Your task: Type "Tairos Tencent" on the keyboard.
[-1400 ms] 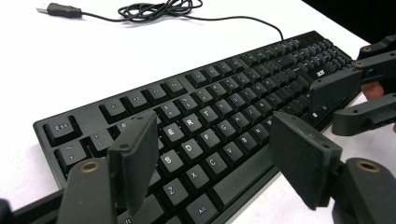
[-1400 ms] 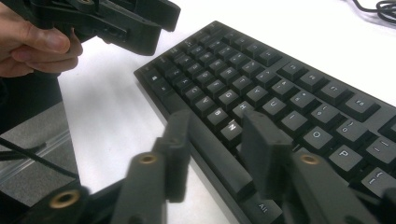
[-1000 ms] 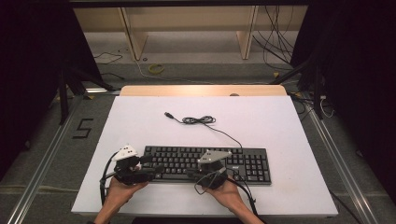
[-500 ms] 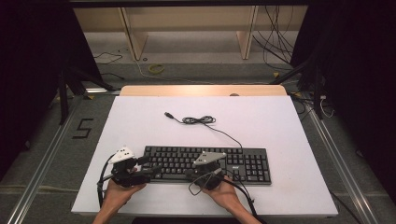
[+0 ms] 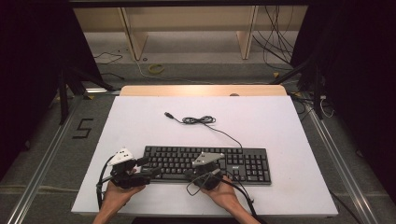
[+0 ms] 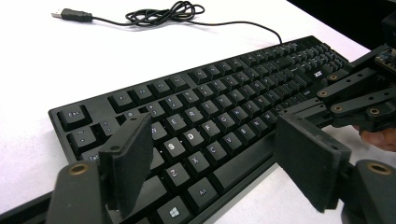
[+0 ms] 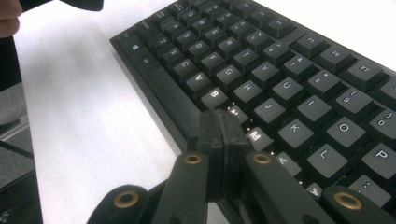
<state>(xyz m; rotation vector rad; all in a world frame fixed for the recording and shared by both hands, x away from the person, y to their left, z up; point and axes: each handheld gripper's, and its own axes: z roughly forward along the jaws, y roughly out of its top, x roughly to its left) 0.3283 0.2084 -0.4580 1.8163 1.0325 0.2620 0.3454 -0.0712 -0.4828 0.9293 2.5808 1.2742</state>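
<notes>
A black keyboard (image 5: 243, 163) lies on the white table top (image 5: 261, 116), near its front edge. Its thin cable (image 5: 200, 120) coils behind it and ends in a loose USB plug (image 5: 168, 114). My left gripper (image 5: 148, 168) is open at the keyboard's left end. In the left gripper view the keyboard (image 6: 210, 107) runs between the wide-apart jaws of that gripper (image 6: 215, 158), which hold nothing. My right gripper (image 5: 190, 174) is at the keyboard's front middle. In the right gripper view that gripper (image 7: 223, 125) is shut and empty, its tips just over the keys (image 7: 261, 98) near N and M.
The right gripper's linkage (image 6: 359, 93) and a fingertip show at the right of the left gripper view. Bare white table (image 5: 140, 121) stretches behind and beside the keyboard. A wooden strip (image 5: 201, 90) edges the far side. Beyond it are shelf legs and floor cables (image 5: 280, 46).
The right gripper has slid a little to the left along the keyboard's front. The left gripper has sunk slightly toward the near edge. The keyboard and cable have not moved.
</notes>
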